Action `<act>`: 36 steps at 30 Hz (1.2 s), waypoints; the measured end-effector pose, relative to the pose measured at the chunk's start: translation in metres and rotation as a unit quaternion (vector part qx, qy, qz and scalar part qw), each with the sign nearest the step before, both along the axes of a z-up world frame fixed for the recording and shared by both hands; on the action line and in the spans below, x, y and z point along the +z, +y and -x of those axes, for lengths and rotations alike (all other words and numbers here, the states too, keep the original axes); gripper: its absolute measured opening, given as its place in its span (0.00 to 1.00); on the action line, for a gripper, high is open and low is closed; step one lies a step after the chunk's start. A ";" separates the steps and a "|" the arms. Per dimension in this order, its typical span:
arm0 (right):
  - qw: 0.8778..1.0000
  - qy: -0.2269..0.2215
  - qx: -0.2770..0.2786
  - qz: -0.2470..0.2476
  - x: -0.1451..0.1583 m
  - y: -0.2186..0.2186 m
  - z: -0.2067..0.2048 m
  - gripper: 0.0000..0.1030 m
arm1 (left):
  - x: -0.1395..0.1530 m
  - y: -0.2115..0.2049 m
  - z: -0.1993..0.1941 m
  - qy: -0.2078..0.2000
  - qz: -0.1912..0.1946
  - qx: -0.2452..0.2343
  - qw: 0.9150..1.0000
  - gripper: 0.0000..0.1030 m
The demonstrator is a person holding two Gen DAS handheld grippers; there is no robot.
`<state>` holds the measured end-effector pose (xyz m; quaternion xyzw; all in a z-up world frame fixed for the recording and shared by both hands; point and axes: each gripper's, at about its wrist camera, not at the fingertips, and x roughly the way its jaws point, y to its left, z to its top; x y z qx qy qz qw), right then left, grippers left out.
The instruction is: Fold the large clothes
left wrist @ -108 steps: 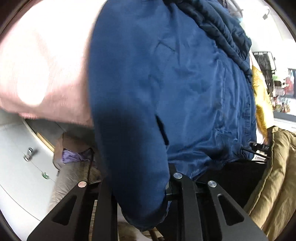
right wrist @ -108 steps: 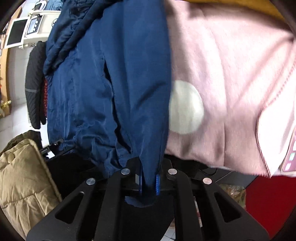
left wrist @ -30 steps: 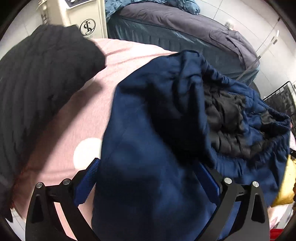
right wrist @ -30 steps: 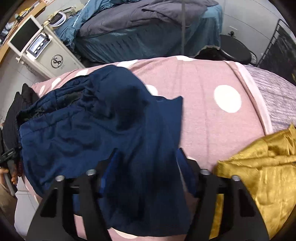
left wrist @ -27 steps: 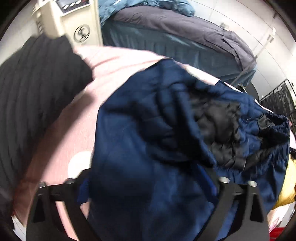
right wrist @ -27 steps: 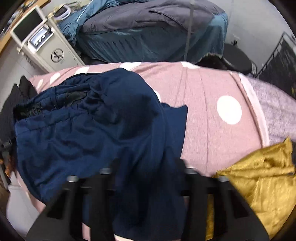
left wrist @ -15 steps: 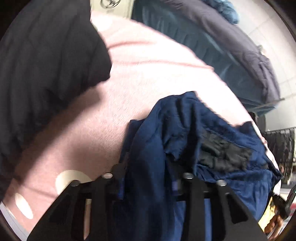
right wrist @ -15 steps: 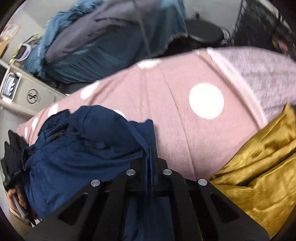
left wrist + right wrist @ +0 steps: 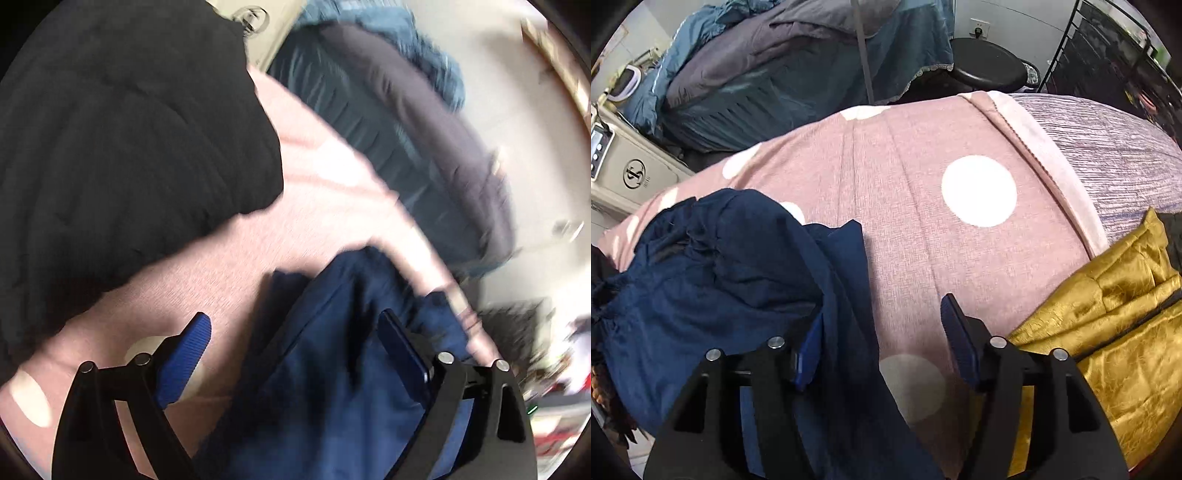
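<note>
We see the navy jacket [image 9: 731, 291] lying crumpled on the pink dotted blanket [image 9: 923, 229], beside a gold garment [image 9: 1108, 332]. Both our left tongs [image 9: 291, 350] and right tongs [image 9: 882, 328] are spreading, jacket cloth loose between them.

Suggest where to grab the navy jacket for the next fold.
Probably the flat straight edge of the navy jacket, lying on the pink blanket. Come from above and the blanket side; the part beyond it is bunched. Right tongs are opening over that edge.

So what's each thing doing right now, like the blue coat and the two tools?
Blue coat: crumpled on the pink blanket, not held.
Left tool: opening, coat between its fingers, not pinched.
Right tool: opening, coat edge between its fingers.
Gold coat: lying bunched on the blanket's edge.
Black coat: heaped on the blanket.
</note>
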<state>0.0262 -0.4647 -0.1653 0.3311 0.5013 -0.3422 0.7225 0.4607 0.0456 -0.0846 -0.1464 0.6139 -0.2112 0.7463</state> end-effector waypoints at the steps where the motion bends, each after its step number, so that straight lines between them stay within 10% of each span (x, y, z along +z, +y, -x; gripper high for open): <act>1: 1.000 -0.005 0.000 -0.004 0.003 0.002 0.003 0.61 | 0.004 0.006 -0.001 0.009 0.021 0.018 1.000 0.88; 10: 0.999 -0.033 0.031 -0.017 0.022 0.052 0.042 0.69 | 0.039 -0.024 0.088 -0.039 -0.020 -0.075 0.996 0.89; 21: 0.984 -0.004 0.161 0.076 0.031 0.157 0.032 0.69 | 0.011 -0.102 0.238 -0.122 -0.147 -0.170 0.967 0.89; 29: 0.979 0.046 0.187 0.072 -0.010 0.170 0.012 0.79 | -0.054 -0.140 0.230 -0.071 -0.260 -0.224 0.937 0.95; 36: 0.980 0.047 0.185 0.051 -0.017 0.162 0.005 0.84 | -0.062 -0.149 0.213 -0.033 -0.274 -0.212 0.938 0.95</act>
